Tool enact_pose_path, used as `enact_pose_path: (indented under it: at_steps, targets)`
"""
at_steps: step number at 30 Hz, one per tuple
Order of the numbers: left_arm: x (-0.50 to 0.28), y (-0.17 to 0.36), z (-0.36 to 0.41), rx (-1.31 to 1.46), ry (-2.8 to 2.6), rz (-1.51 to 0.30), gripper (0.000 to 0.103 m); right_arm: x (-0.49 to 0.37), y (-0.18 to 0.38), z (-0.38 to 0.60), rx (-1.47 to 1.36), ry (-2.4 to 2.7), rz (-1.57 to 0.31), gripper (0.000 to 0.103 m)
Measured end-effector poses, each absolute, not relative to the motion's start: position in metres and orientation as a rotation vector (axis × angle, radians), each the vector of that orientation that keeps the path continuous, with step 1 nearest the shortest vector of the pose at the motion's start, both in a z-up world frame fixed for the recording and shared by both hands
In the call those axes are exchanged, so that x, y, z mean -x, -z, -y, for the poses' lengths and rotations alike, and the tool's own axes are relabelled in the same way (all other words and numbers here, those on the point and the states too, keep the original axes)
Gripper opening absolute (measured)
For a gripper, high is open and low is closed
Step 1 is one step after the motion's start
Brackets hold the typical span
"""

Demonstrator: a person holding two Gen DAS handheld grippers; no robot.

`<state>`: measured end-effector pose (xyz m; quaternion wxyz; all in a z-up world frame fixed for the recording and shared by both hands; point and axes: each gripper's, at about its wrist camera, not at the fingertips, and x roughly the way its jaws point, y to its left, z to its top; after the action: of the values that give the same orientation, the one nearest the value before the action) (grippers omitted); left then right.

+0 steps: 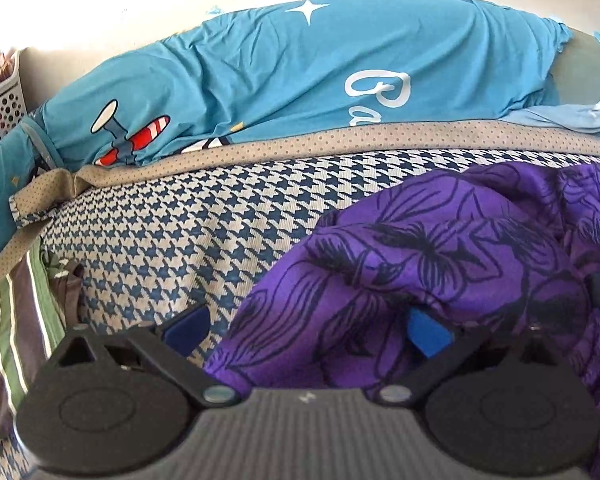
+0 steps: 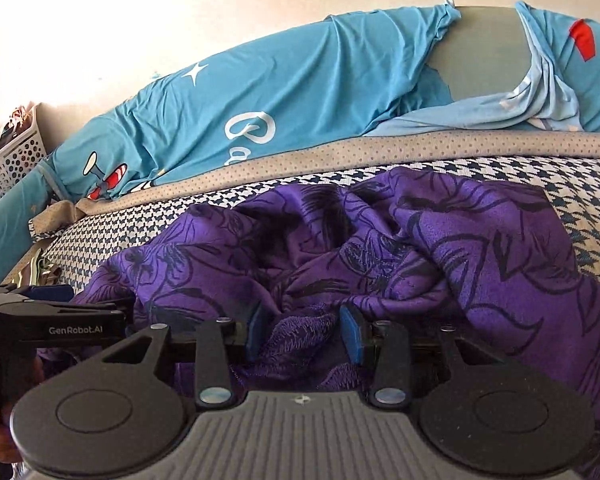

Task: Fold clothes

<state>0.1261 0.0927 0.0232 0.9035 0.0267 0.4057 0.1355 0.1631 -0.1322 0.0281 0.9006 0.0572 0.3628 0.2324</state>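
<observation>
Purple garment (image 2: 380, 240) lies bunched on the houndstooth mattress (image 1: 172, 220), near edge piled up against both grippers; it is crumpled, not folded.

Left gripper (image 1: 308, 326): fingers spread wide. One blue pad (image 1: 186, 320) sits over bare houndstooth, the other pad (image 1: 426, 332) is half buried in a purple fold. Cloth drapes between them but nothing is pinched. My read: positioned at the garment's left edge to take a hem or corner.

Right gripper (image 2: 302, 334): blue pads at a moderate gap, a ridge of purple fabric standing between them. Can't tell if the pads actually bite the cloth or only straddle it. Left gripper's body shows at the left of the right wrist view, so the two tools sit close side by side on the same near edge. Likely reason: two grips on one edge allow lifting and spreading the cloth flat.

Blue pillows (image 1: 300, 72) line the wall behind a beige dotted trim (image 1: 340, 136); white perforated basket (image 2: 12, 168) stands at far left, well apart from the garment.

Risk, as judgement: fabric is thin and slippery-looking, layers stacked, so a grab may catch more than one layer.
</observation>
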Motion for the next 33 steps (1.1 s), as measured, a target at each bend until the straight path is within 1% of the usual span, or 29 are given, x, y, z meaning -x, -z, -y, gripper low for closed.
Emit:
enact_pose_path:
  at_steps: [5,13,19,23,25,33]
  targets:
    - [-0.132,-0.017,-0.097,-0.017,-0.271,-0.857,0.103,-0.167,-0.025,0.131,-0.135,-0.469,-0.764,0.042]
    - [-0.133,-0.01,-0.121,0.175,-0.249,-0.91,0.103,-0.15,-0.037,0.138,-0.161,-0.467,-0.756,0.044]
    - [-0.129,-0.015,-0.111,0.093,-0.252,-0.871,0.103,-0.121,-0.05,0.155,-0.172,-0.417,-0.756,0.047]
    - [-0.125,-0.018,-0.098,-0.008,-0.261,-0.831,0.103,-0.103,-0.05,0.163,-0.201,-0.392,-0.764,0.053]
    - [-0.123,-0.019,-0.099,-0.005,-0.256,-0.826,0.103,-0.094,-0.047,0.164,-0.214,-0.386,-0.783,0.056]
    - [-0.111,-0.024,-0.106,0.042,-0.251,-0.836,0.103,-0.069,-0.035,0.16,-0.214,-0.377,-0.836,0.061]
